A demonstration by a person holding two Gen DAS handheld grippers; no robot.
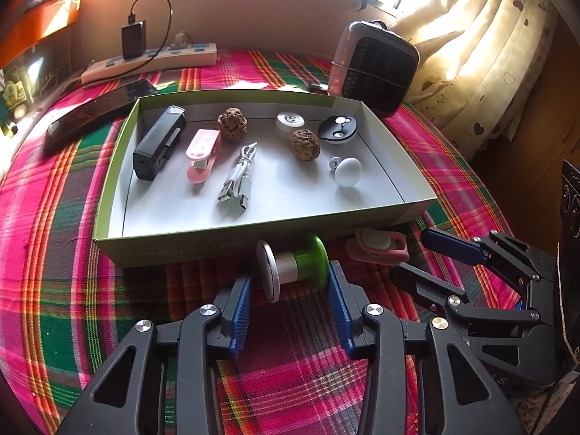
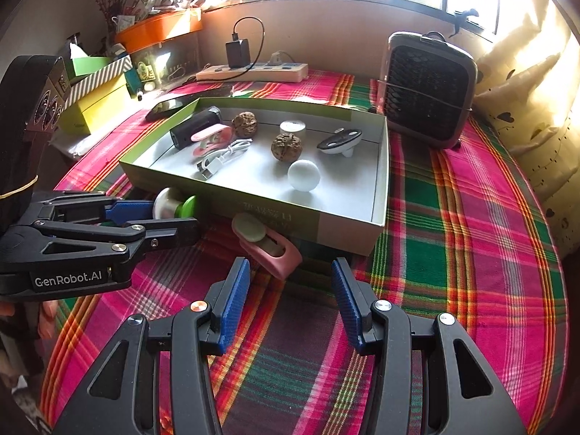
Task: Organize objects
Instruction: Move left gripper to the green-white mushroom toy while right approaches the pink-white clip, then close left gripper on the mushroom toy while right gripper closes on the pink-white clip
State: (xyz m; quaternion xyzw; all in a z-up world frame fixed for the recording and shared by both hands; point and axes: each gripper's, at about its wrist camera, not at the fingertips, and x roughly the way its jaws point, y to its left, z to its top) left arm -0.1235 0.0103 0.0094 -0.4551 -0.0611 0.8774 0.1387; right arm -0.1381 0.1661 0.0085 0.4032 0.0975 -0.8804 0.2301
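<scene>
Left tongs [image 1: 290, 290] spread wide, blue pads flanking the green-and-white spool [image 1: 291, 266] lying on the plaid counter [image 1: 54, 272] just outside the box's [image 1: 108, 217] near wall. Right tongs [image 2: 290, 290] are spread too, gripping nothing, with the pink clip [image 2: 270, 243] just ahead of them, beside the box.

A green-and-white plastic spool [image 1: 291, 266] lies on the plaid tablecloth [image 1: 54, 253], just before the shallow cardboard box [image 1: 174, 250]. A pink plastic clip [image 1: 377, 248] lies right of it.
</scene>
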